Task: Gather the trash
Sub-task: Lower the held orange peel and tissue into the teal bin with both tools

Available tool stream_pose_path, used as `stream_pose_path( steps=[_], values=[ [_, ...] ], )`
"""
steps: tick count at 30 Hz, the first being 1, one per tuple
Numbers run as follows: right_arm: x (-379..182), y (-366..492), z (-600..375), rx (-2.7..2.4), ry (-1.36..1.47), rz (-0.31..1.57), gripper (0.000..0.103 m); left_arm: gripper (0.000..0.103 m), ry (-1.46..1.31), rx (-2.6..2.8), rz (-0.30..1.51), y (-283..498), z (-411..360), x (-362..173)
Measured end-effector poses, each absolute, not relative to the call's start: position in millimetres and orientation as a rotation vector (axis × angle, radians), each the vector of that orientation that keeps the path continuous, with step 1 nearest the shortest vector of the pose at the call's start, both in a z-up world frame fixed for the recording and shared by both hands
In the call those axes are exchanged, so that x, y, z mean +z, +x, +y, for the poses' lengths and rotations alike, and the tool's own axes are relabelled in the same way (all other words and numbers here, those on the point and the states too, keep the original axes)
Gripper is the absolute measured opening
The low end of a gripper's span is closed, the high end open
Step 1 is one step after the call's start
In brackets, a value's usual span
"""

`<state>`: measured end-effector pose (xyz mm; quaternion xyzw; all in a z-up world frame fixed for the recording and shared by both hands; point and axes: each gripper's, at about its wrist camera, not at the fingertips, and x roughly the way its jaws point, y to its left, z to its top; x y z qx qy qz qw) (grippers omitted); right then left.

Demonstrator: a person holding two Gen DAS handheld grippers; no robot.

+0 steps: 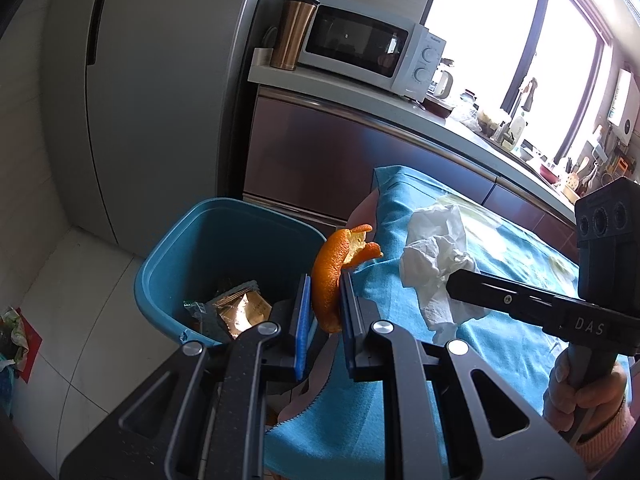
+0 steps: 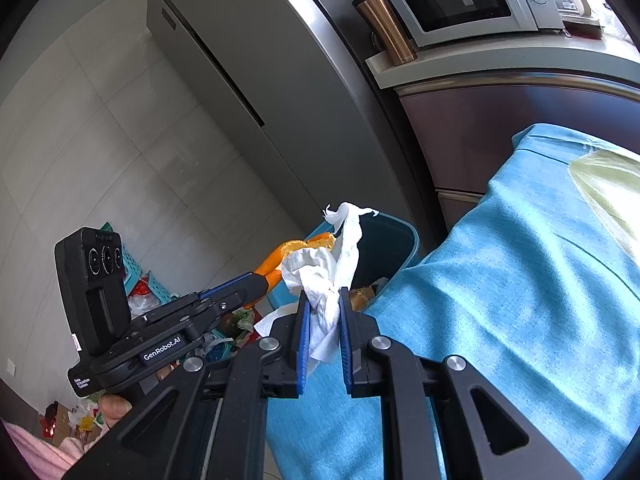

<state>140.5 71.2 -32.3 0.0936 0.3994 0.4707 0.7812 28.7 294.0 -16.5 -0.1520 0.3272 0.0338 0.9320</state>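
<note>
Two tongs each grip one scrap: left tongs (image 1: 325, 300) pinch the peel (image 1: 330, 276) at the bin (image 1: 180, 248) rim, right tongs (image 2: 323, 320) clamp the tissue (image 2: 324, 276) beside the desk (image 2: 520, 280), apparently so both drop in together.

White letters "DAS" stand on the side of the black metal body of the right claw (image 1: 454, 286), seen from the left wrist view. In the right wrist view, the black body of the left claw (image 2: 262, 280) carries "GenRobot.AI" in white along its side bar, and lower on the same body a small white label reads "Data Acquisition System". The white microwave oven (image 1: 370, 46) bears a small brand mark above its dials, too small to read.
</note>
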Motion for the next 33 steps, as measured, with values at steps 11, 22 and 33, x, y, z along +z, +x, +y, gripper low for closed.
stream_pose_path(
  steps=[11, 22, 33],
  values=[
    [-33, 142, 79, 1.026, 0.185, 0.864, 0.012, 0.014, -0.315, 0.094, 0.670, 29, 300, -16],
    [-36, 144, 86, 1.031, 0.170, 0.878, 0.012, 0.014, -0.316, 0.110, 0.676, 33, 302, -18],
    [-39, 147, 96, 1.034, 0.156, 0.891, 0.012, 0.014, -0.320, 0.125, 0.681, 35, 305, -21]
  ],
)
